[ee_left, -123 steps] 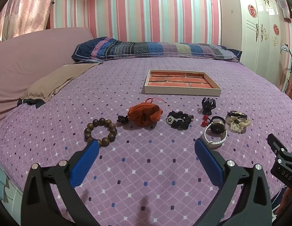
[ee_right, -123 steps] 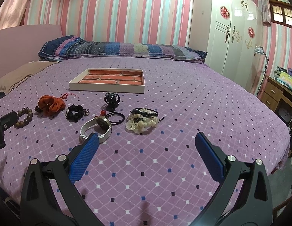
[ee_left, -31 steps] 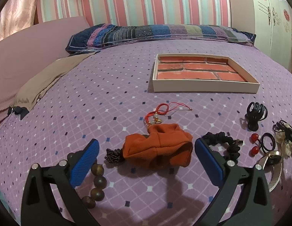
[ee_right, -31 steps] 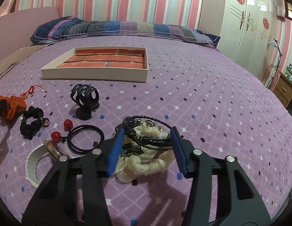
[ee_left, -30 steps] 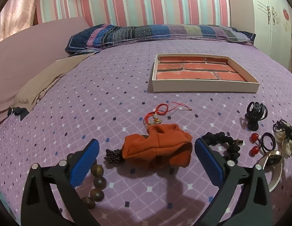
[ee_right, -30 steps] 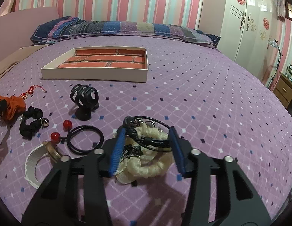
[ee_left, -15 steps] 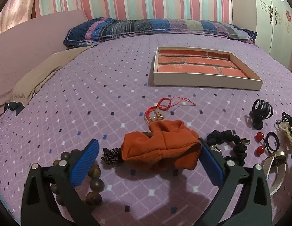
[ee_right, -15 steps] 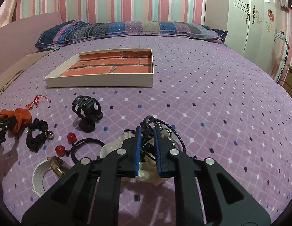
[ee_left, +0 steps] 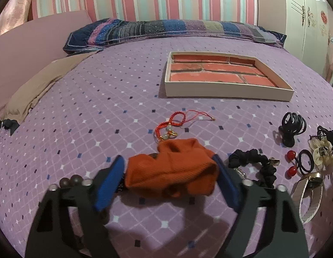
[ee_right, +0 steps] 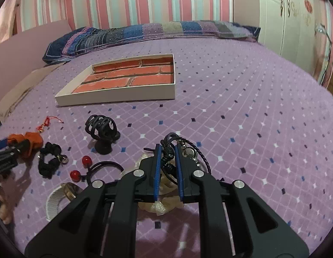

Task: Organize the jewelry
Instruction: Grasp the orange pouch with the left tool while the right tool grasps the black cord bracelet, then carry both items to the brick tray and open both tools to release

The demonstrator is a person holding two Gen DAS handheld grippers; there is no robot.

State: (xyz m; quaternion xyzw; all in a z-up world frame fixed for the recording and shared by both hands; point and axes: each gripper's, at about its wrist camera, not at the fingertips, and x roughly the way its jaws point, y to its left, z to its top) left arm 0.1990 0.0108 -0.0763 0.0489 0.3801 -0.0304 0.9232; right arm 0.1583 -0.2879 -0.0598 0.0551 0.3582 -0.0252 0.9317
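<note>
My left gripper [ee_left: 168, 167] has its blue pads on both sides of an orange cloth pouch [ee_left: 170, 169] lying on the purple bed; the pads touch its sides, partly closed. My right gripper [ee_right: 167, 152] is shut on a black braided cord bracelet [ee_right: 183, 148] with silver charms, just above a cream flower scrunchie [ee_right: 158, 202]. A white tray [ee_left: 226, 92] with a brick-pattern floor sits farther back; it also shows in the right wrist view [ee_right: 114, 97].
On the bed lie a red string charm [ee_left: 177, 122], a black claw clip [ee_right: 102, 129], a black scrunchie [ee_left: 256, 165], a hair tie with red beads [ee_right: 97, 169], a white-strap watch [ee_left: 310, 193] and wooden beads [ee_left: 70, 179]. A striped pillow [ee_left: 166, 30] lies at the back.
My left gripper has moved forward and narrowed onto the orange pouch. My right gripper has closed on the black cord bracelet and lifted it slightly.
</note>
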